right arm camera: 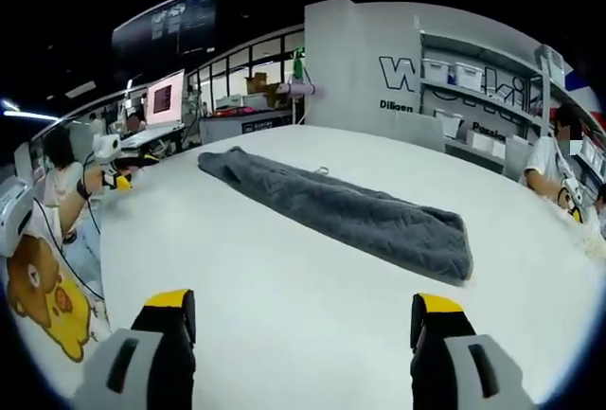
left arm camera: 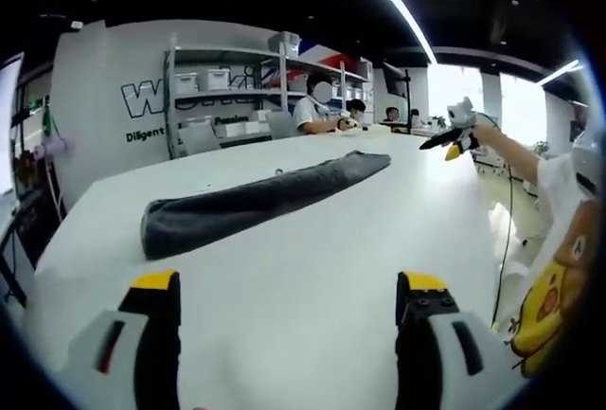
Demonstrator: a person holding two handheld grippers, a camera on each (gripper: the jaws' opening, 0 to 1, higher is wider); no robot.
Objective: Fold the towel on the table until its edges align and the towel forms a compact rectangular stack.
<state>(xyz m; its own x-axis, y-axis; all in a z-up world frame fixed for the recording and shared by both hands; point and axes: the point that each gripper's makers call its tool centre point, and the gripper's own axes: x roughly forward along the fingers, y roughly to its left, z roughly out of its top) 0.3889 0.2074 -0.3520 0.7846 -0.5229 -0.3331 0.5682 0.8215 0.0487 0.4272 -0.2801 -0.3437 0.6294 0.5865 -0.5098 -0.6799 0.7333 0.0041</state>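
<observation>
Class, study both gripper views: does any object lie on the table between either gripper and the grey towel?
Nothing visible does. In the left gripper view, bare white table separates the open left gripper from the towel. In the right gripper view, the open right gripper likewise faces the towel across bare tabletop.

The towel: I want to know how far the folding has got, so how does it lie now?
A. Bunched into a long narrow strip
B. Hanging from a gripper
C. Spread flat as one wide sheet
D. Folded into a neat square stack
A: the grey towel lies as a long, rumpled strip on the white table, touched by neither gripper.
</observation>
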